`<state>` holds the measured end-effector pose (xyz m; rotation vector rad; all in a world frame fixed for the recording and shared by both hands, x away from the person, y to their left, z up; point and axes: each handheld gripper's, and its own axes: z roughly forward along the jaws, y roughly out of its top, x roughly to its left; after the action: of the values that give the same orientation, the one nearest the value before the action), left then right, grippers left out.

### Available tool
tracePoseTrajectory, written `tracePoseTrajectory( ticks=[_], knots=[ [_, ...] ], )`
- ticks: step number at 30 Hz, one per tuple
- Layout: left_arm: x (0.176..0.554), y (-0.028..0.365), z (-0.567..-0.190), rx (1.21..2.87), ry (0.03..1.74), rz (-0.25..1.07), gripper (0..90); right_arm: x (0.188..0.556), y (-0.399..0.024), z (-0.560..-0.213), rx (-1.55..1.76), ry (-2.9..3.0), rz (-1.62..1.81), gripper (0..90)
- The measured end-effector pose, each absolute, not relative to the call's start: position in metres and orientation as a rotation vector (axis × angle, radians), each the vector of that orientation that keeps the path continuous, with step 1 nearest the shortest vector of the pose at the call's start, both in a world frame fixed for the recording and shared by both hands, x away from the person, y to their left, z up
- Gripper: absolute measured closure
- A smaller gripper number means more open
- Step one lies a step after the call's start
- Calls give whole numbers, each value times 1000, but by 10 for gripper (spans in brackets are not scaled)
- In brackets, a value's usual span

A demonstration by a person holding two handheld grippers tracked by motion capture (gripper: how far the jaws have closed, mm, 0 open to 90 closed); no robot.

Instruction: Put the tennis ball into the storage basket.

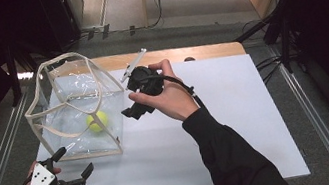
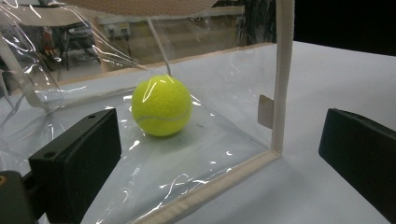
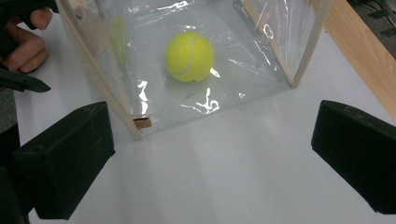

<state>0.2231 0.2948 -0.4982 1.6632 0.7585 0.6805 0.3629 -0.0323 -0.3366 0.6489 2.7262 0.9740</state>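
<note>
A yellow tennis ball (image 1: 97,121) lies on the floor of a clear plastic bag (image 1: 71,95) with cream trim, standing open-topped on the left of the white table (image 1: 236,111). My left gripper (image 1: 75,161) is open at the bag's near corner, aimed at the ball (image 2: 161,105) through the clear wall, with the cream corner post (image 2: 283,74) between its jaws. My right gripper (image 1: 128,94) is open just right of the bag, held above the table. Its view looks down on the ball (image 3: 189,56) through the bag's side (image 3: 154,100).
The table's wooden back edge (image 1: 171,53) runs behind the bag. White table surface spreads wide to the right of my right arm (image 1: 222,148). The left hand (image 3: 23,44) shows beyond the bag. Dark stands and cables (image 1: 268,29) surround the table.
</note>
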Motion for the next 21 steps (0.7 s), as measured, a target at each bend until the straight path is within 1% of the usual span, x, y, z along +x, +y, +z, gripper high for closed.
tracePoseTrajectory(
  ticks=[21],
  knots=[
    [223,294,-498,1665,760,680,0,343,-67,-376,725,2677,1053,0]
  ],
)
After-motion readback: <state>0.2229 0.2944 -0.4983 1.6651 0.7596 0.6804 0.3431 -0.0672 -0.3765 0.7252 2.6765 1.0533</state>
